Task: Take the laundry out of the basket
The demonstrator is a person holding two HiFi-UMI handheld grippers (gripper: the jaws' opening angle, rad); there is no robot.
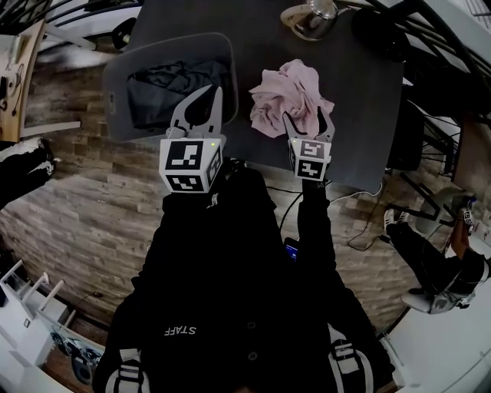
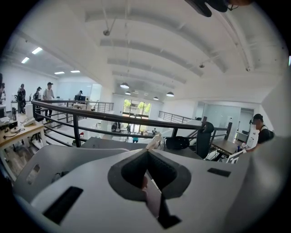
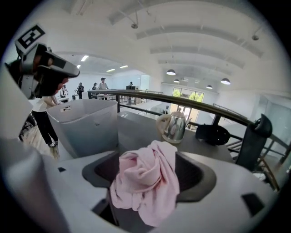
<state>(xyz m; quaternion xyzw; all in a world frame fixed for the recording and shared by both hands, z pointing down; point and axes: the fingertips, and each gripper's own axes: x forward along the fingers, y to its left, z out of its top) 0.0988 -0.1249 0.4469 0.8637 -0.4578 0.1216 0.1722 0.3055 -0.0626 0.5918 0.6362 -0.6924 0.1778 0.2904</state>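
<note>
The left gripper [image 1: 211, 96] is clenched shut by the basket [image 1: 115, 80]. The right gripper [image 1: 309, 119] hangs open, with the pink cloth [image 1: 288, 92] at its 12 o'clock on the table [image 1: 360, 100].

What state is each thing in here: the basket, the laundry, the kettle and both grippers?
Basket: upright, dark garment inside.
Pink cloth: bunched up, outside the basket.
Kettle: upright.
Left gripper: shut, empty.
Right gripper: open, pink cloth between its jaws.
</note>
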